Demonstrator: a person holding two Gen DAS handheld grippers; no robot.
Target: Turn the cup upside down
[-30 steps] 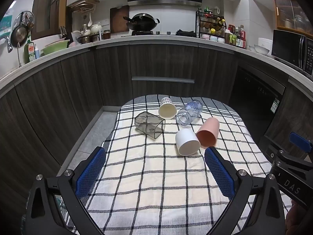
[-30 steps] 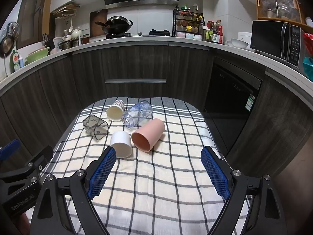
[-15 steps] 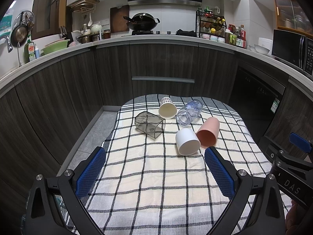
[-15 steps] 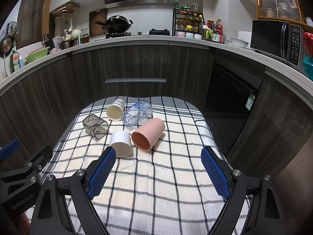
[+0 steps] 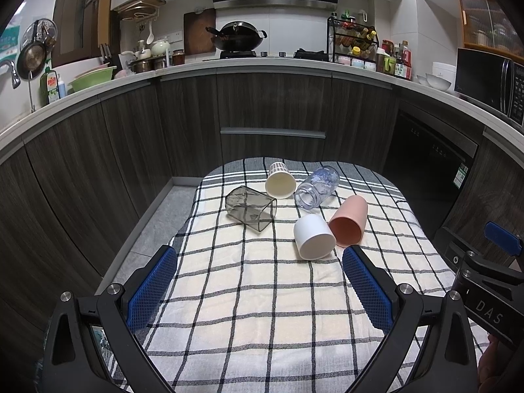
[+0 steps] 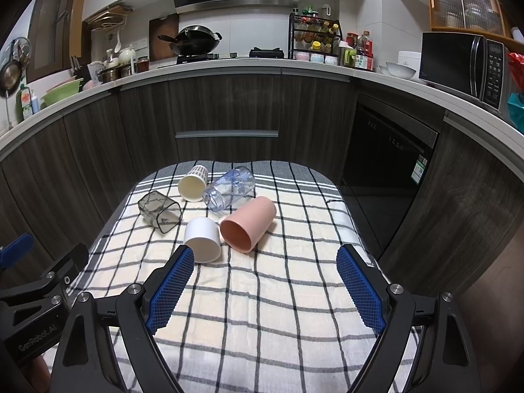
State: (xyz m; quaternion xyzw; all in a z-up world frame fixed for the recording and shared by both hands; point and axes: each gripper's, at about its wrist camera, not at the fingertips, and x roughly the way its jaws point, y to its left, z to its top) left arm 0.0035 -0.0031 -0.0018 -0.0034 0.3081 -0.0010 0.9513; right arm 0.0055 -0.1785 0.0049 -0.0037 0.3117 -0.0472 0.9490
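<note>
Left gripper (image 5: 258, 257) and right gripper (image 6: 265, 258) hover spread and empty near the toppled white cup (image 5: 313, 236), beside the pink cup (image 5: 348, 224)

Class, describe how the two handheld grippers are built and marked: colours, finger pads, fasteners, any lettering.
Both the left gripper and right gripper have black angular frames with silver bolts and blue, mesh-textured finger pads. Each carries a blue tab. The right gripper's body reads "DAS" in the left view; the left gripper's reads "GenRobot.AI" in the right view.
</note>
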